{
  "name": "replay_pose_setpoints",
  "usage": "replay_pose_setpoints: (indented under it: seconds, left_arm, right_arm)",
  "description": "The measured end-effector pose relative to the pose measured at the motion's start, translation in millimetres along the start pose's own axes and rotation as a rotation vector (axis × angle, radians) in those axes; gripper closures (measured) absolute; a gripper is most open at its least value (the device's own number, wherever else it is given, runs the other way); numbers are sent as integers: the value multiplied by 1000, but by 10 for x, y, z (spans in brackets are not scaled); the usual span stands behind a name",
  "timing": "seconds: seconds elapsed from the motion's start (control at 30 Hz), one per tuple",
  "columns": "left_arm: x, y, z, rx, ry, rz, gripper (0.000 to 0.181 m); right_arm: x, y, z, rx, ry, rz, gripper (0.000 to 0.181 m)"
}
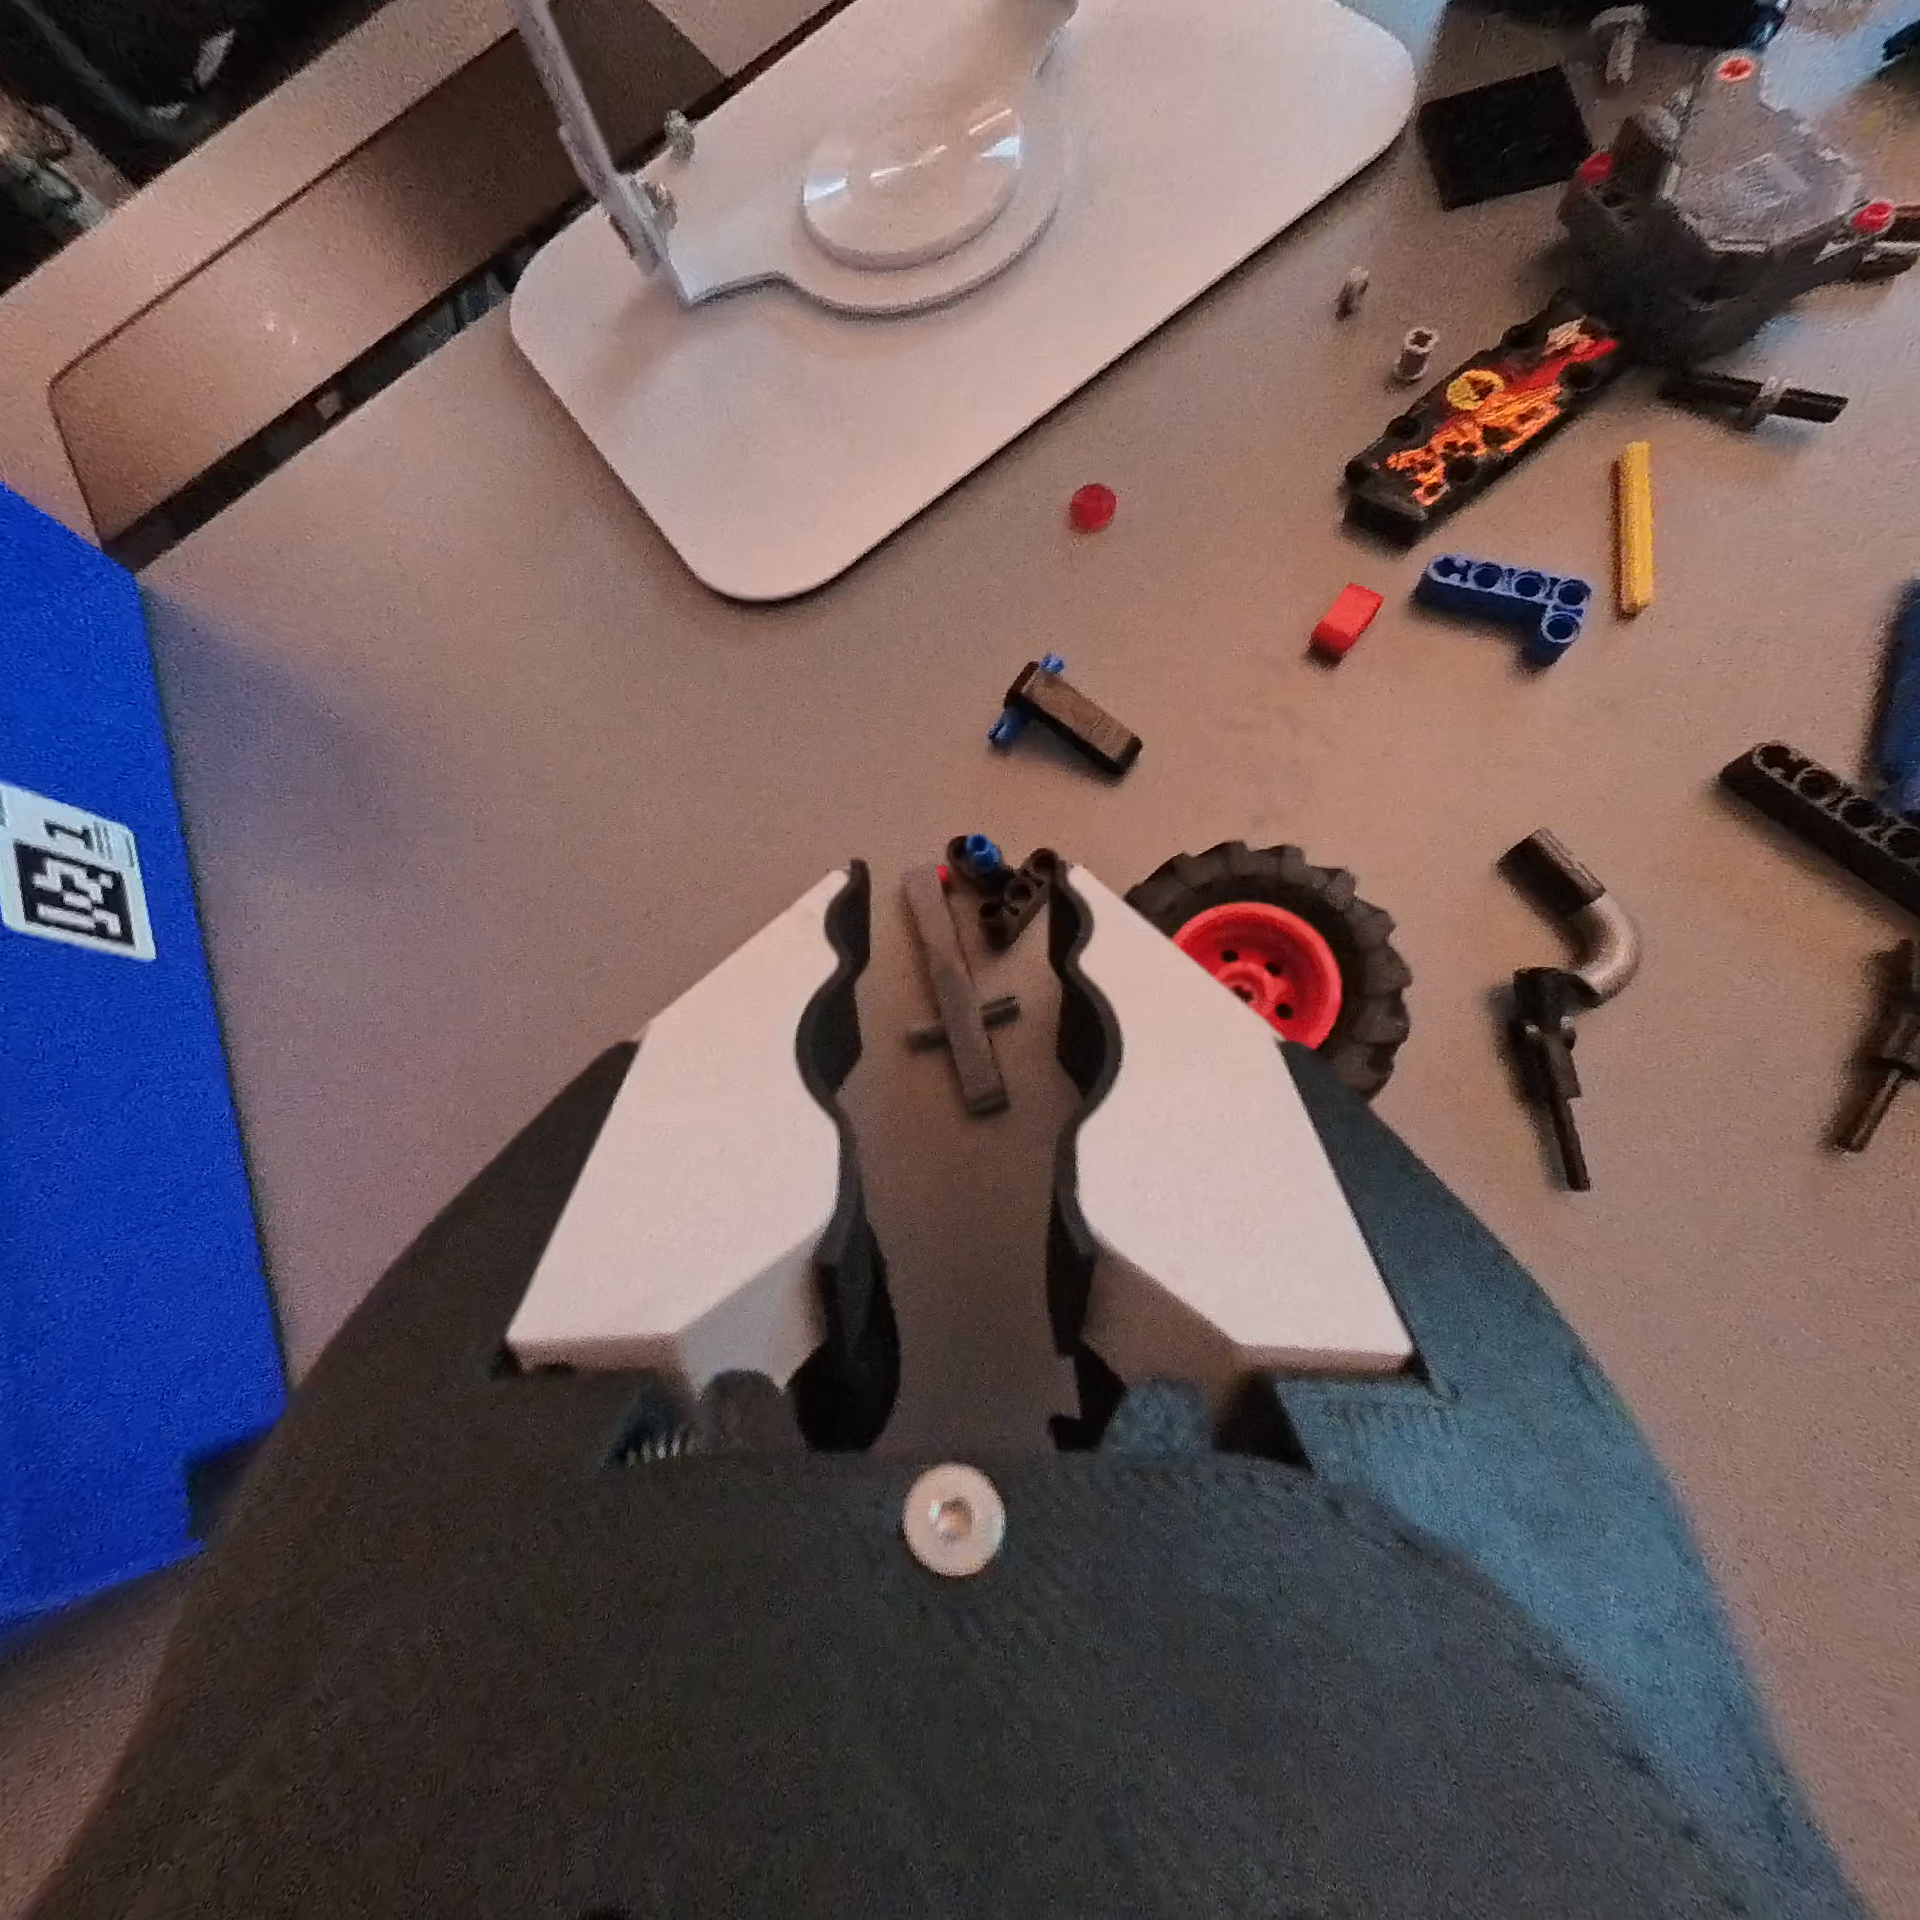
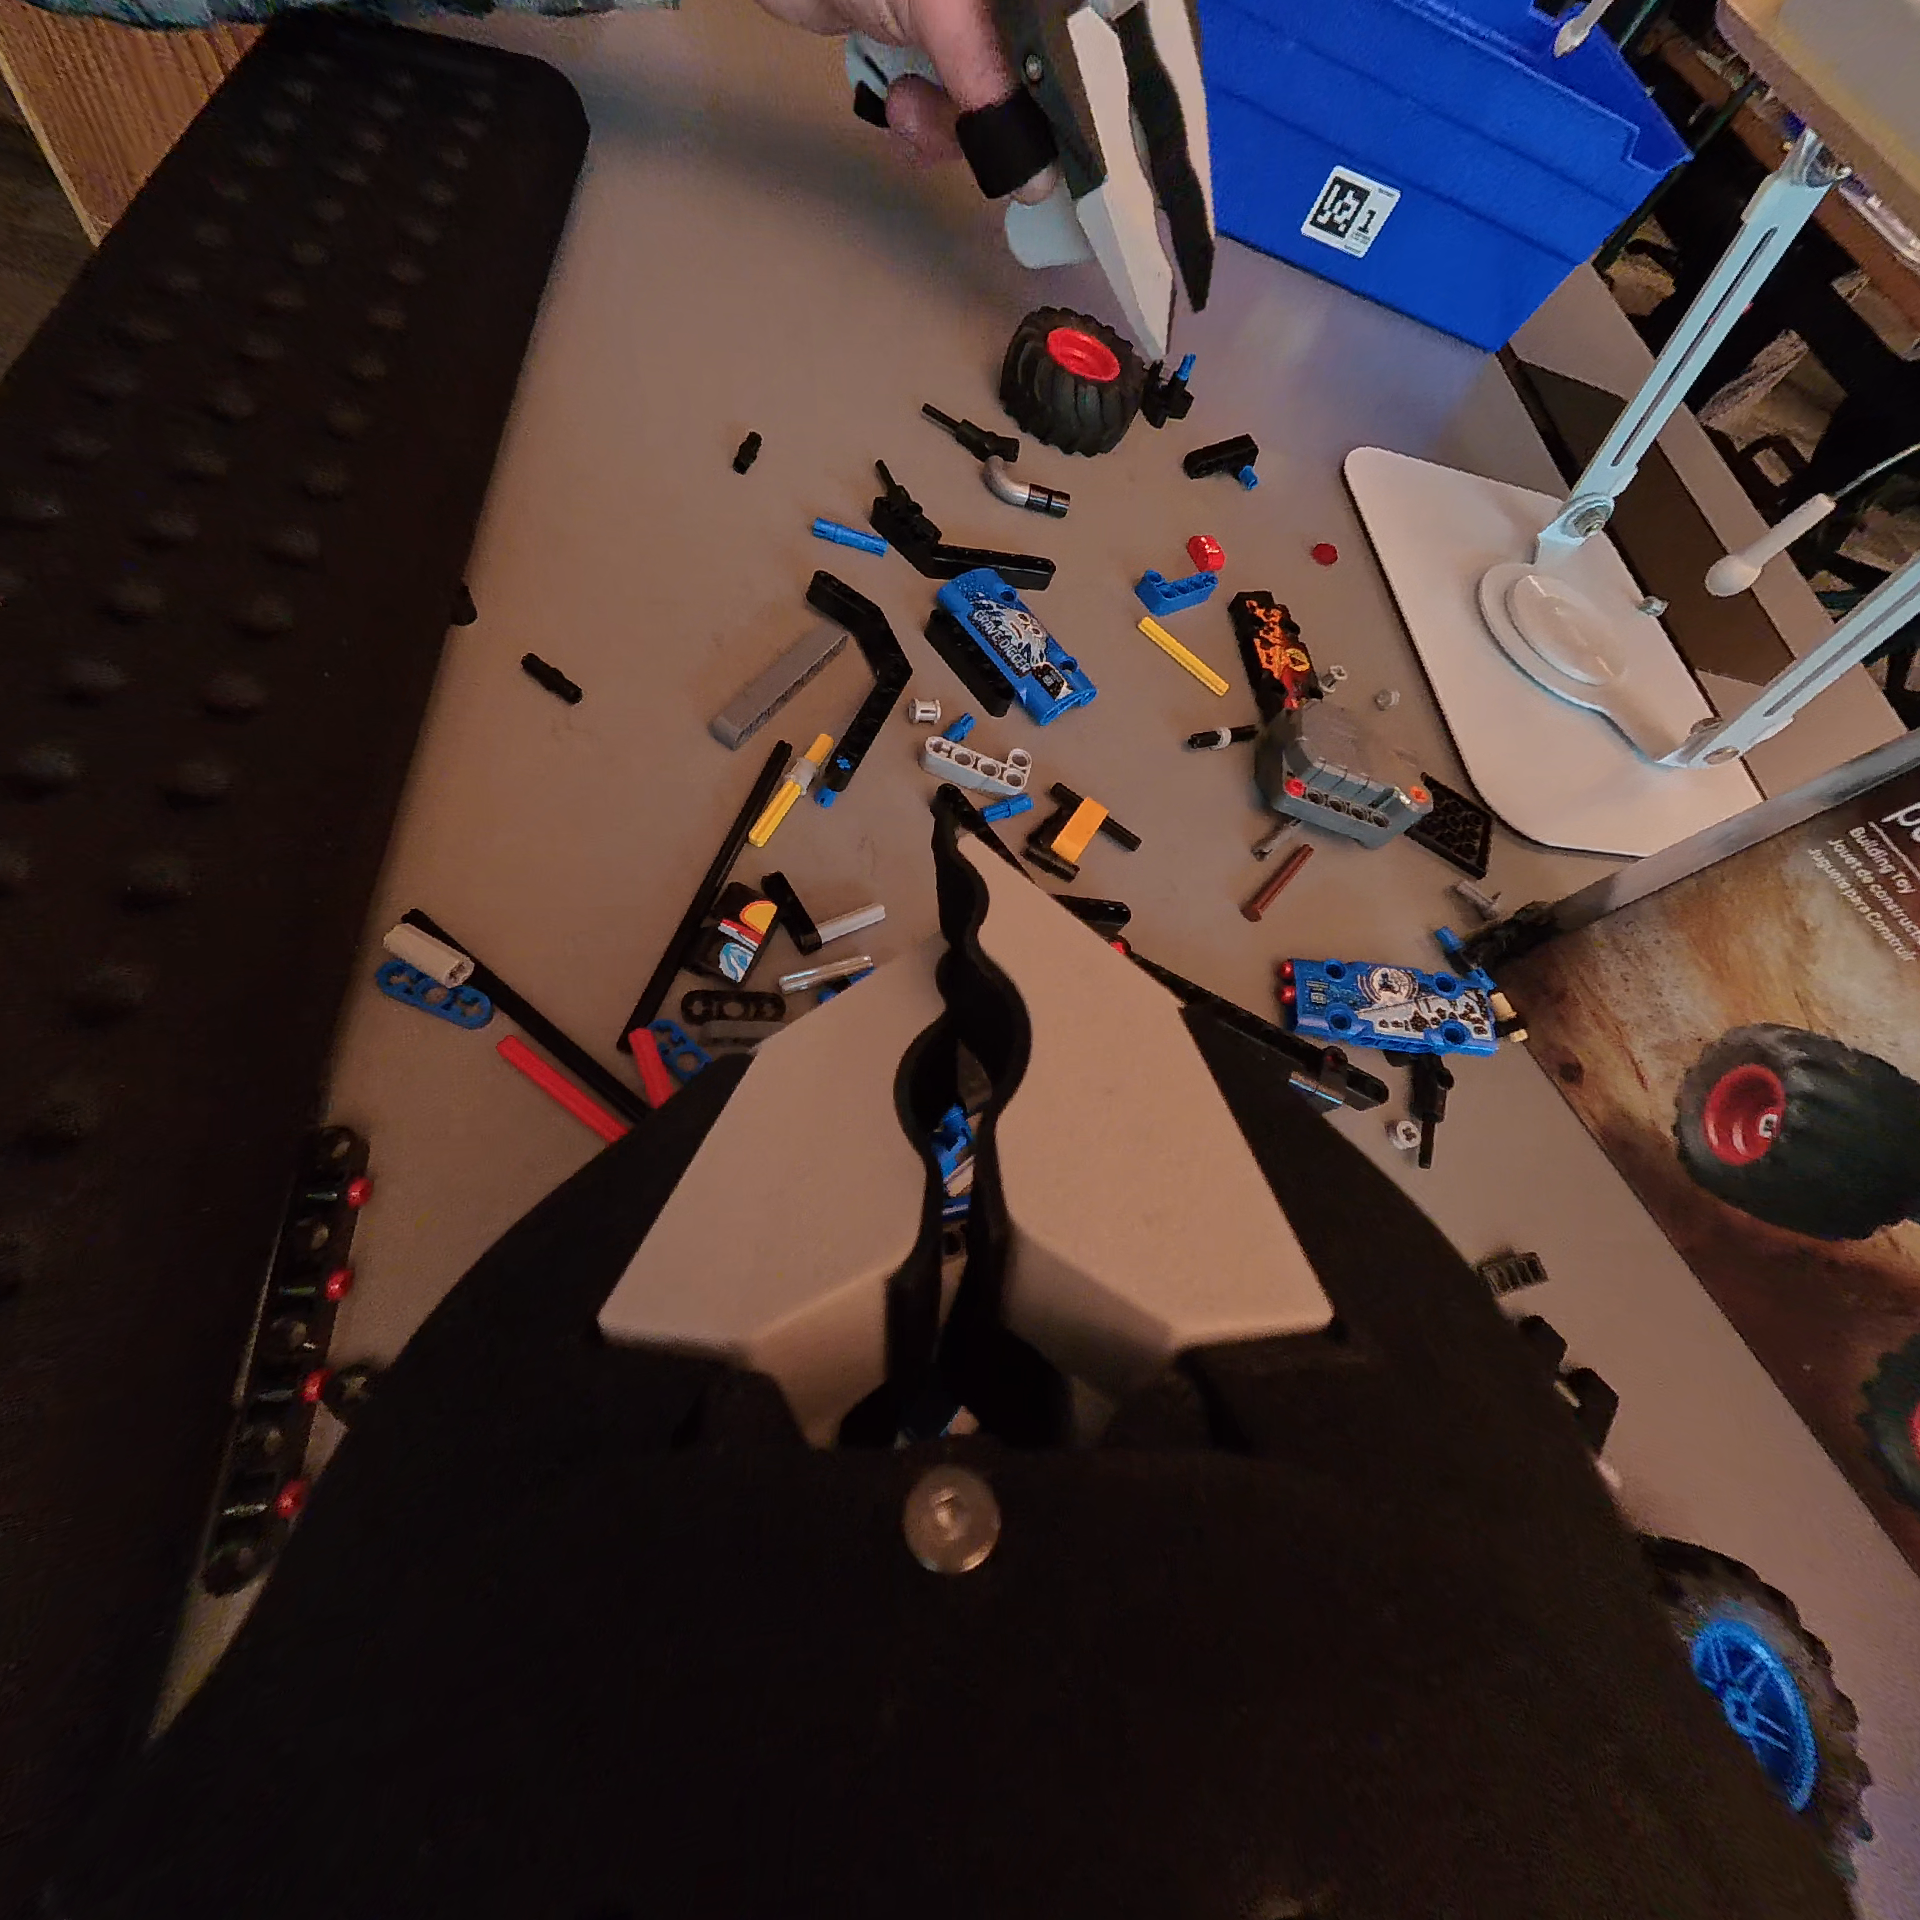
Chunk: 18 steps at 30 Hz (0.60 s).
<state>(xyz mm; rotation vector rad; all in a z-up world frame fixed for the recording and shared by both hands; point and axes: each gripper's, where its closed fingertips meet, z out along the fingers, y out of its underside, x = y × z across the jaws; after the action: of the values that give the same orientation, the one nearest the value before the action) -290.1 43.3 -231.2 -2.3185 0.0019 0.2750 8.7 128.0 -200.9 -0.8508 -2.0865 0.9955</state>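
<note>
We see the left gripper (image 1: pixel 961 883) hanging over the table (image 1: pixel 623 831) with its jaws spread wide and nothing between them; framed in that gap lies a small cluster of building pieces: a grey strip (image 1: pixel 956 1003) crossed by a short dark pin, and a little black connector with a blue peg (image 1: pixel 1003 878) at its far end. The wheel with the red hub (image 1: pixel 1273 966) lies on its side just beside the right finger, close enough that we judge it limits how that finger can come down. The right wrist view gives what the left cannot: there the left gripper (image 2: pixel 1169 312) hangs from a hand (image 2: pixel 914 73), tips pointing down just above the wheel (image 2: pixel 1070 379) and the black connector (image 2: pixel 1169 390), clear of both as far as we can tell. The right gripper (image 2: pixel 951 821) has its jaws drawn nearly together; something blue shows low in the slit, but we cannot tell whether it is gripped or only lies on the table beneath. Around it loose pieces are scattered, among them a grey bar (image 2: pixel 779 686) and a blue printed panel (image 2: pixel 1392 1008). Only this view shows the black studded mat (image 2: pixel 208 520); both show the blue box (image 2: pixel 1434 156) and white stand base (image 2: pixel 1455 644).
</note>
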Motion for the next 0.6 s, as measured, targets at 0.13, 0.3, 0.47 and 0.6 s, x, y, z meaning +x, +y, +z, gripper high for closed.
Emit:
replay_pose_setpoints:
  seconds: [0.13,0.3,0.47,0.6]
  left_arm:
    - [-45,-6,97,-61,-6,29,167]
    - [62,-61,155,-19,63,11,179]
    - [311,-444,-122,188,136,3,180]
    - [1011,-1156,-639,534,348,48,180]
  right_arm:
    - [25,43,11,-5,0,18,181]
    - [94,61,-18,8,19,42,181]
    - [254,-182,-107,136,84,126,181]
    - [368,-651,-204,356,56,290,181]
